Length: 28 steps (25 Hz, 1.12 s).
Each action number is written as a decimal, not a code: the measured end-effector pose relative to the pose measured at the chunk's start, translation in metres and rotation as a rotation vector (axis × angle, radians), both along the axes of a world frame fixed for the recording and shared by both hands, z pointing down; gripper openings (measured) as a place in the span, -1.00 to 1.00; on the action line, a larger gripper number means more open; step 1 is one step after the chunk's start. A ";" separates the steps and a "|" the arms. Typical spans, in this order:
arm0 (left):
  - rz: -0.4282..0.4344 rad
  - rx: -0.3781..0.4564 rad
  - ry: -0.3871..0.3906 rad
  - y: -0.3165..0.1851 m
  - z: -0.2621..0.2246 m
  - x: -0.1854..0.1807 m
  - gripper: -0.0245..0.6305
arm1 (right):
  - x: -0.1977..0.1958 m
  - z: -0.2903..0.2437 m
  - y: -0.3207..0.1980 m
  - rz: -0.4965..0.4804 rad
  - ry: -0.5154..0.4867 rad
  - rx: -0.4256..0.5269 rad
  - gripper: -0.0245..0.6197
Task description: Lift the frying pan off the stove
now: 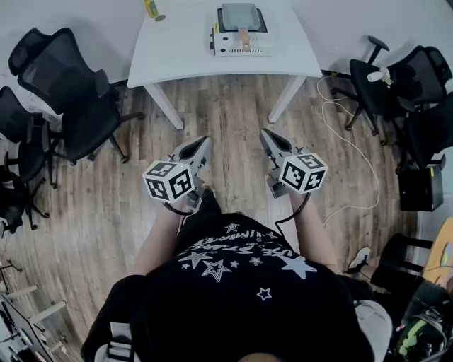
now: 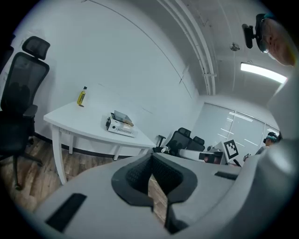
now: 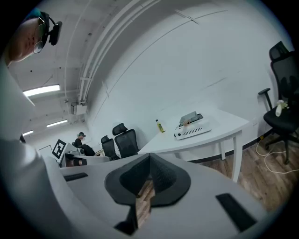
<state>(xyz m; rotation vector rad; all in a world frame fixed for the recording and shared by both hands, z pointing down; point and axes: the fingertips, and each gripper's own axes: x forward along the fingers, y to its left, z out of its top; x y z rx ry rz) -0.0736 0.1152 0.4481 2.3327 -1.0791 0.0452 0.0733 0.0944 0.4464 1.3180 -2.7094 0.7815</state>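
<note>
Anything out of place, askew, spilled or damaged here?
Nothing stands out. The frying pan sits squarely on the stove on the white table, the yellow bottle stands upright near a table corner, and nothing is spilled. Only a white cable loops loose across the floor beside the chairs at the right.

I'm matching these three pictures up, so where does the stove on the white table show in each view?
Head view: the stove sits top centre, on the white table.
Left gripper view: the stove is left of centre, mid-height.
Right gripper view: the stove is right of centre, mid-height.
Shared landmark: the yellow bottle on that table, seen in all three.
</note>
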 end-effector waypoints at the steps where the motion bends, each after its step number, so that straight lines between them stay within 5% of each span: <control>1: 0.001 -0.002 0.001 0.000 0.000 -0.001 -0.90 | -0.001 0.001 0.000 0.000 0.000 -0.002 -0.90; 28: 0.077 -0.035 0.069 -0.129 0.015 -0.057 -0.90 | -0.044 0.008 -0.119 0.165 0.031 -0.045 -0.90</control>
